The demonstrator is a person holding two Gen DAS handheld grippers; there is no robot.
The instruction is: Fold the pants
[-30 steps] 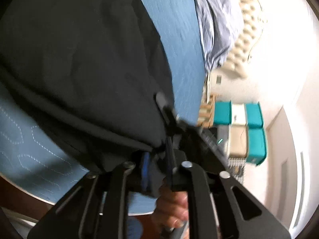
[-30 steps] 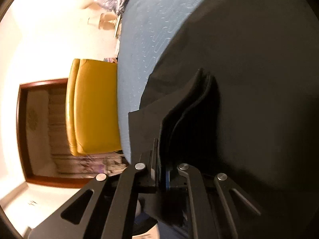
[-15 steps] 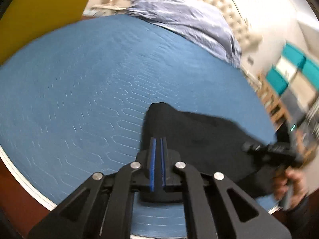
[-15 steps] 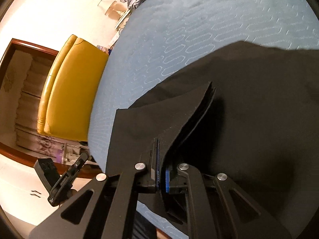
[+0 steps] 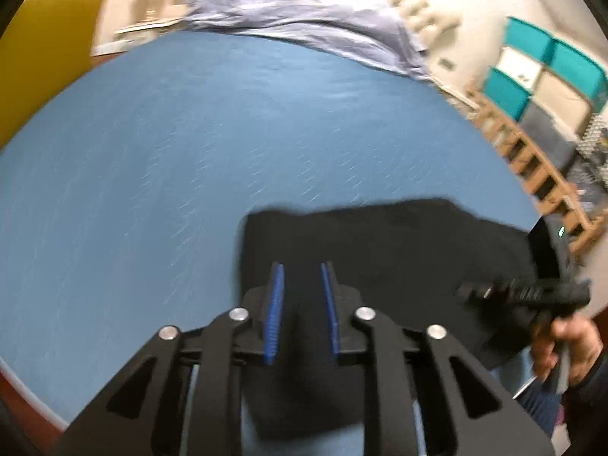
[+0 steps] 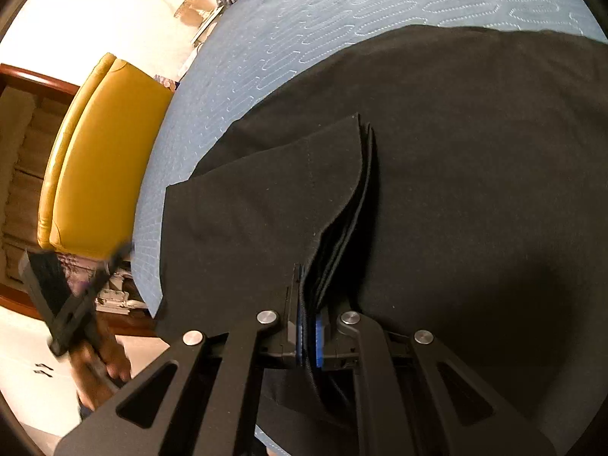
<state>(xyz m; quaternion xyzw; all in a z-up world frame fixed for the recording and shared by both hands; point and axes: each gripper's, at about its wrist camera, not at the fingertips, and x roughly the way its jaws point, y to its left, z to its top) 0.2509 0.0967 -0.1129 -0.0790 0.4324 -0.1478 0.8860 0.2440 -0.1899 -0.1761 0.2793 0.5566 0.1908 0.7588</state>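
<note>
Right wrist view, bed: the blue quilted bed (image 6: 342,30) fills the upper frame, with a yellow armchair (image 6: 95,152) beside its far edge.
Pants, position: the black pants (image 6: 475,190) lie on the bed near its close edge, spread flat over the quilt, with a stack of folded layers rising toward the camera.
Pants, handling: judged from the drape and the soft curl of the layer edges, the cloth is light, limp and not fragile; it will sag wherever it is unsupported, so it wants a hold at corners or along a hem, through all layers at once.
Right tool: the right tool (image 6: 308,336) is clenched on the stacked edge of the pants, blue pads pinching several layers that fan up and away from the pads.
Left wrist view, left tool: the left tool (image 5: 302,304) is released, its blue pads (image 5: 274,311) well apart with nothing between them; it hangs above the near left corner of the pants (image 5: 399,250).
Relation: that corner lies directly under and ahead of the left tool; contact cannot be told because the picture is motion-blurred.
Hand: the person's right hand (image 5: 566,345) grips the other tool's handle at the right end of the pants.
Where to grip next: probably the free left corner, pinched together with the layers beneath it.
</note>
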